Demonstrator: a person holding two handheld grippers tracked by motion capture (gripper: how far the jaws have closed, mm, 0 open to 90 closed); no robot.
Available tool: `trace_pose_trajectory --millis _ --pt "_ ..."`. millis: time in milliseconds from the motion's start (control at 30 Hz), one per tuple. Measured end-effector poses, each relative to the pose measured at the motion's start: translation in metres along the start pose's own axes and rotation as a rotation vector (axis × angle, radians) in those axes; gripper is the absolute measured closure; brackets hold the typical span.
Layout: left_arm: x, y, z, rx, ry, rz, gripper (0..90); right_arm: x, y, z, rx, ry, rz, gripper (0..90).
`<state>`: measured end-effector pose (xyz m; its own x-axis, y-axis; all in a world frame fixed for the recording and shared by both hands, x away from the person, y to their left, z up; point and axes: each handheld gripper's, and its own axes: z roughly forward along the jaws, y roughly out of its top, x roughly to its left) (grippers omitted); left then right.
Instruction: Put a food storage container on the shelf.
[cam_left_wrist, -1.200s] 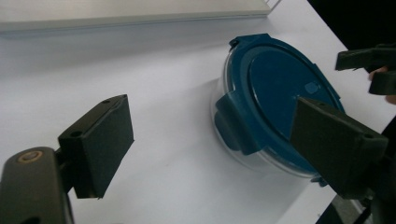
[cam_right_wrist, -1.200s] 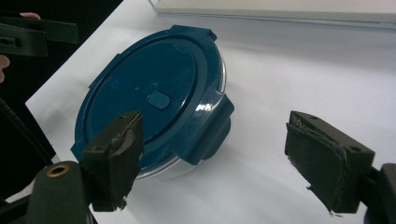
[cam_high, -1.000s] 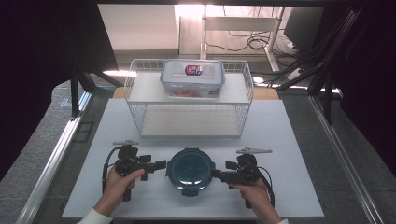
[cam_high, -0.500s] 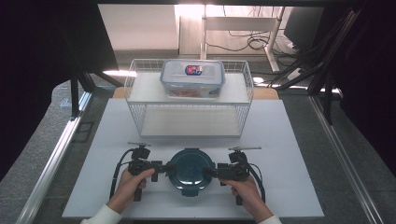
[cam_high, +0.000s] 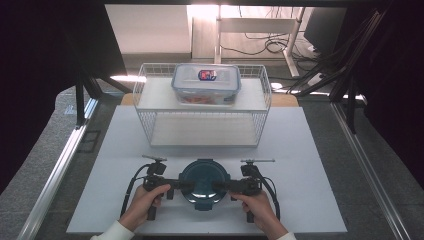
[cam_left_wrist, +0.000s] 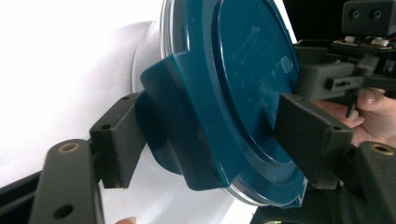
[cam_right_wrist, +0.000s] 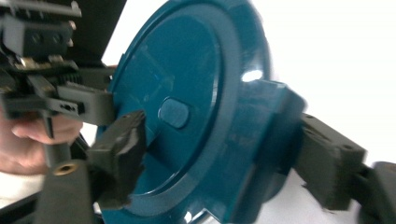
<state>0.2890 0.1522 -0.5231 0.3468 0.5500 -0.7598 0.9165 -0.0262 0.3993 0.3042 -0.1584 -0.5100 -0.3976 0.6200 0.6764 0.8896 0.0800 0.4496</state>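
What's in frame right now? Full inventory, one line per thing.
Round container: 1, teal lid with side clips, near edge of the board, between the two grippers.
Rack: 1, white wire, two levels, far half of the board.
Box: 1, clear with a clip lid and a red-blue label, on the rack's top level.
Board: 1, white, covering the table top.
Cables: several, dark, on the floor beyond the table.
Left gripper: 1, black, jaws either side of the container's left clip.
Right gripper: 1, black, jaws either side of the right clip.
Hands: 2, one on each gripper.
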Motion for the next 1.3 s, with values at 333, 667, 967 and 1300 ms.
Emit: trace_pose_trajectory --millis 333,667,967,1300 --pt "-0.015 -0.006 -0.010 -0.037 0.031 0.028 35.9 0.006 -0.003 -0.013 -0.044 0.006 -0.004 37.0" --pt "-0.035 -0.011 -0.018 -0.071 0.045 0.093 40.5 0.020 -0.007 -0.028 -0.087 -0.014 -0.129 36.9" --pt "-0.053 -0.012 -0.027 -0.114 0.062 0.158 40.5 0.034 -0.004 -0.041 -0.139 -0.014 -0.234 37.0" --pt "-0.064 -0.010 -0.033 -0.130 0.061 0.194 40.3 0.046 -0.002 -0.052 -0.164 -0.026 -0.293 37.0"
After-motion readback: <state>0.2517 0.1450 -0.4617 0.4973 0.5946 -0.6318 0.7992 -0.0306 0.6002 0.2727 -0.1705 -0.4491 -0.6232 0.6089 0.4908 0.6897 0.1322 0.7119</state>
